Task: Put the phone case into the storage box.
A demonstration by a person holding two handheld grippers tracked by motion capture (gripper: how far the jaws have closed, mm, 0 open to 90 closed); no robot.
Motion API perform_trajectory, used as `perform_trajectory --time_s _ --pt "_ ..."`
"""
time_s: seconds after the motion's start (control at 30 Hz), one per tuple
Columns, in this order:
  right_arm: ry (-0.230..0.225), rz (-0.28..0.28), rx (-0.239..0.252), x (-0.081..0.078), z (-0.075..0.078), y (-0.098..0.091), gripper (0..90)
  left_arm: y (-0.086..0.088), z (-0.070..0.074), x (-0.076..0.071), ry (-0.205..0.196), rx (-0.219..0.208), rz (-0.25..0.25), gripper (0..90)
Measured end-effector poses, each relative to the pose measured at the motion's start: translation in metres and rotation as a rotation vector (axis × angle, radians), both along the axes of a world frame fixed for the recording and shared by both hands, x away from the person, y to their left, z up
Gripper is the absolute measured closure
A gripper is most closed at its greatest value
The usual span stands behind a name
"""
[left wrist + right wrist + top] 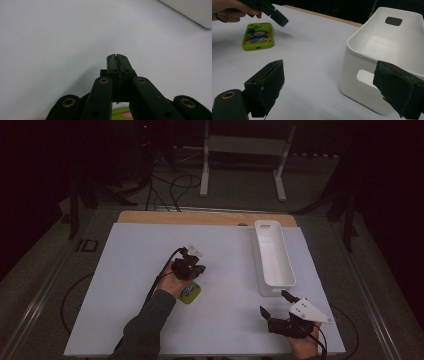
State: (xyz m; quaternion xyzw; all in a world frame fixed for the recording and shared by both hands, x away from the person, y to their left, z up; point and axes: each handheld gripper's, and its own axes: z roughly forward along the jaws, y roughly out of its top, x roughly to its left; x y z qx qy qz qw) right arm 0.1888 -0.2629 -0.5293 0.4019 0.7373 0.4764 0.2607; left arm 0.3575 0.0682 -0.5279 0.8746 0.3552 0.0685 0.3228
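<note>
A long white bin [274, 257] sits toward the right side of the white table [140, 270], running away from the person, its near end just beyond the right gripper [274, 305]. The right gripper view looks into that near end [384, 50]: what shows of the inside is bare white plastic — smooth walls, with a slot handle cut in the far end wall and another in the near one. The bottom of the bin is not fully visible from there.

The phone [190, 293], in a lime-green case with a clown picture on its back, lies flat on the table near the middle, well apart from the bin and to its left. In the right gripper view the phone [258, 36] lies just below and beside the tip of the left gripper [279, 19].

The left gripper [194, 269] hovers over the table just past the phone, held in the person's hand [172, 281]. Its jaws are pressed together with nothing between them, as the left gripper view [117, 62] shows, and a strip of the green case [120, 113] peeks beneath it.

The right gripper rests near the table's front right edge, jaws spread wide and empty — the bin's near corner lies between them in its own view.
</note>
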Motion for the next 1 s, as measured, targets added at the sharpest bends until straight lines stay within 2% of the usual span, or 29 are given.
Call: perform_trajectory --time_s 0.57,1.0 --pt "0.001 -0.001 -0.001 0.0 0.0 0.0 9.9 -0.005 -0.015 -0.003 0.046 0.026 -0.017 90.0" --pt "0.002 0.002 -0.002 0.0 -0.001 0.0 10.9 -0.009 -0.021 -0.005 0.063 0.042 -0.019 90.0"
